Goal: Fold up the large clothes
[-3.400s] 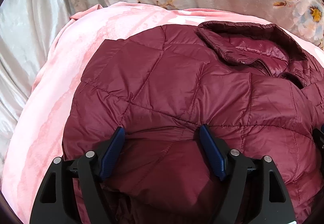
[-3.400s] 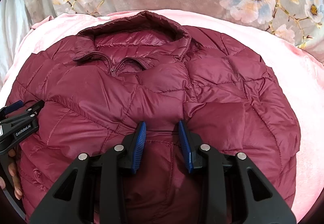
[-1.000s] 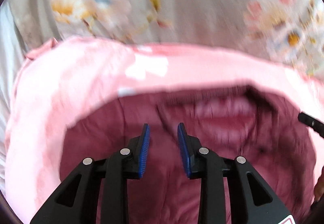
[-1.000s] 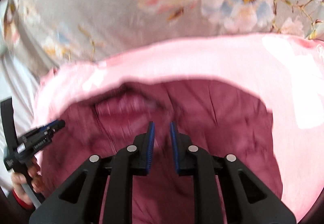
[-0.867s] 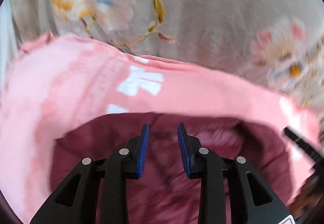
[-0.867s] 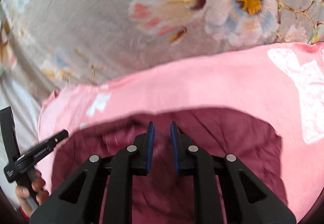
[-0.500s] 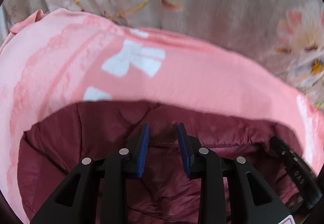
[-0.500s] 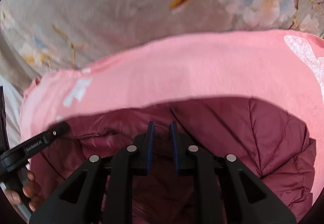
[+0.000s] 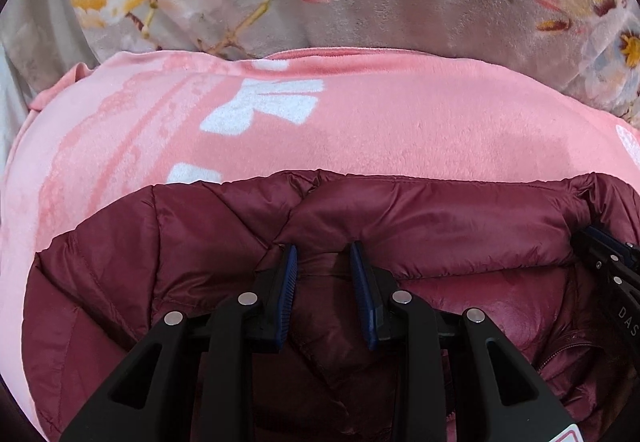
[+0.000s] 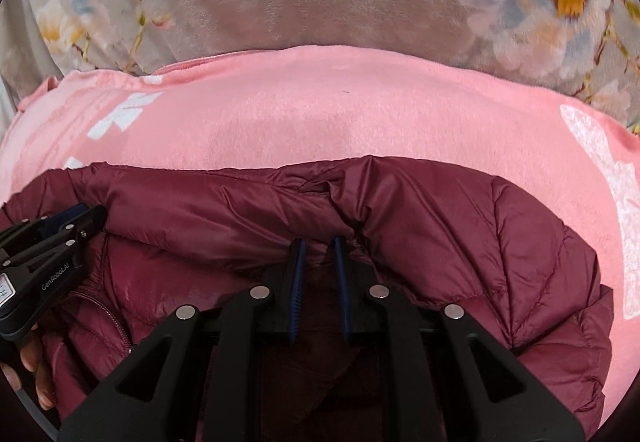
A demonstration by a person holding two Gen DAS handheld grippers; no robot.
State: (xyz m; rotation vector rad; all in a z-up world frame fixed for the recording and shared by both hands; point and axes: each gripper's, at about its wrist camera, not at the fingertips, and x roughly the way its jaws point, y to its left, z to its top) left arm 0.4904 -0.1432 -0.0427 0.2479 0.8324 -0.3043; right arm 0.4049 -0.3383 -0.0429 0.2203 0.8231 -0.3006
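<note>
Jacket [image 9: 400, 214], the maroon quilted one, lies on the pink blanket [image 9: 360, 130], and you have its lower part doubled over toward the far edge, so a puffy folded rim runs crosswise in front of both claws. That rim is the landmark: it sits just beyond your fingertips in each wrist view, its long axis side to side, with the collar and zip opening showing on the near side of it, between your two hands. Your left claw [image 9: 324, 262] grips the rim toward one end and your right claw [image 10: 318, 254] toward the other, so neither hand is nearer; the fold looks ready to be laid down evenly, both ends together. The left claw's jaws stand part closed with a bunch of maroon fabric pinched between the blue pads. The right claw's jaws stand narrower, nearly together, also clamped on a fold of the fabric. Beyond the blanket lies a grey floral bedcover [image 10: 280, 2].
</note>
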